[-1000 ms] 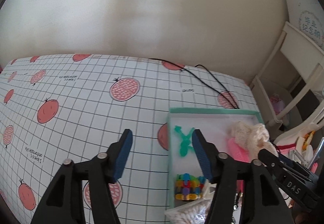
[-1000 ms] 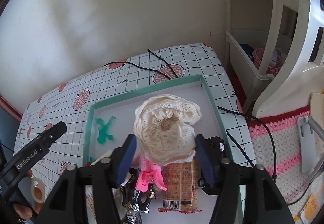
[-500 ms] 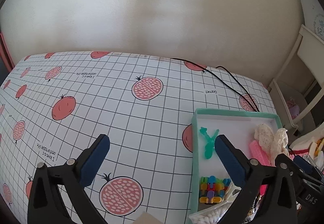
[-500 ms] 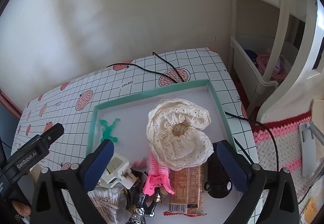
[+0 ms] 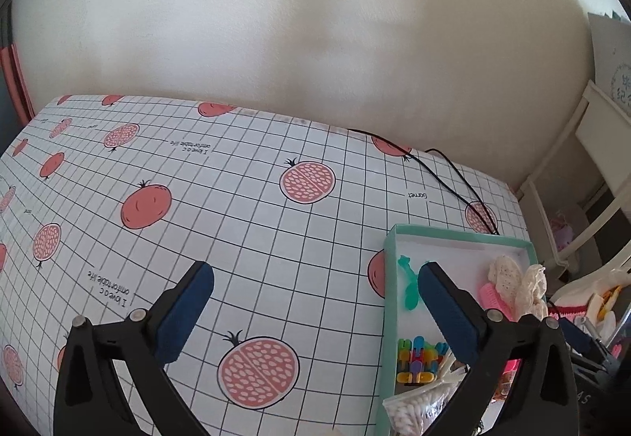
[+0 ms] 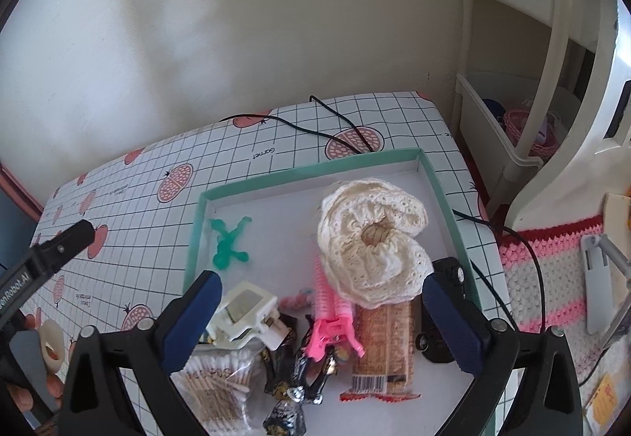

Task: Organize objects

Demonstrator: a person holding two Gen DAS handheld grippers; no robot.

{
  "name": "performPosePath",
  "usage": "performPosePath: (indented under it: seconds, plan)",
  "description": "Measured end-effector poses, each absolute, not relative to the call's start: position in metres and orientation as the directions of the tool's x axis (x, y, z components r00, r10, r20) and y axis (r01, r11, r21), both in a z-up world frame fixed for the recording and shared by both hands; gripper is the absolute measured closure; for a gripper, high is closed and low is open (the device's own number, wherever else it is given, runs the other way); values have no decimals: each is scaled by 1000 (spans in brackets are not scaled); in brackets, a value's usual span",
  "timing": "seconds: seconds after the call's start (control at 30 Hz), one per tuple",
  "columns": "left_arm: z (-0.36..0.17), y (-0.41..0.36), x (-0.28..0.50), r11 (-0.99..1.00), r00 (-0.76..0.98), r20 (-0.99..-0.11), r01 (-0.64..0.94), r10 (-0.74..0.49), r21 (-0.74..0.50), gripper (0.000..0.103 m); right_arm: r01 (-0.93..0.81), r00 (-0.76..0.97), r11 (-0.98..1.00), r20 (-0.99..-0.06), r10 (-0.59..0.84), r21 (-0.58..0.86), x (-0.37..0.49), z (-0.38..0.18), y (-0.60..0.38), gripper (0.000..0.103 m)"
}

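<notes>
A teal-rimmed white tray holds a cream lace scrunchie, a pink claw clip, a green plastic figure, a snack bar, a bag of cotton swabs, a white clip and foil-wrapped sweets. My right gripper hovers open over the tray's near half, gripping nothing. My left gripper is open over the pomegranate tablecloth, left of the tray, with nothing between its fingers. A colourful block toy shows by its right finger.
A black cable runs over the table's far right corner and down past the tray. White furniture and a pink crocheted mat lie to the right. A tape roll sits by a hand at lower left. A wall backs the table.
Both grippers spread their fingers wide. The scrunchie that sat between the right fingers now lies in the tray. The left gripper shifted left, so the tray slid right in its view.
</notes>
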State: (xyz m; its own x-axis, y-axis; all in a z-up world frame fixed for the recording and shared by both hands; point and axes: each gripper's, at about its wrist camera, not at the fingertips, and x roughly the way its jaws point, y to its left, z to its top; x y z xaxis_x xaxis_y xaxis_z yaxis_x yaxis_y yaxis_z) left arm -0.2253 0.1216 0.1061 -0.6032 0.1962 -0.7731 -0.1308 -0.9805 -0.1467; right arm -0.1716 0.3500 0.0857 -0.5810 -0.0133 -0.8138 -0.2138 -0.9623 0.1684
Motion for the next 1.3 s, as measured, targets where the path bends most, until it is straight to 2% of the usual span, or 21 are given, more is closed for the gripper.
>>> performPosePath:
  seconds: [0.57,0.83,1.3]
  plan:
    - [149,77,-165,-991,-688,-714,-108,133,-81,0,-202,-609,-971,-793,21,130,-116,129,314,0]
    - [163,51,-120,-989,-719,-680,-126,147,-80,0,-223,-631,-965,-775,34,139,-68,142,306,0]
    - [149,17,-43,-986,-735,-661,-160,153,-51,0,-214,-665,-963,-746,21,164,4,137,270,0]
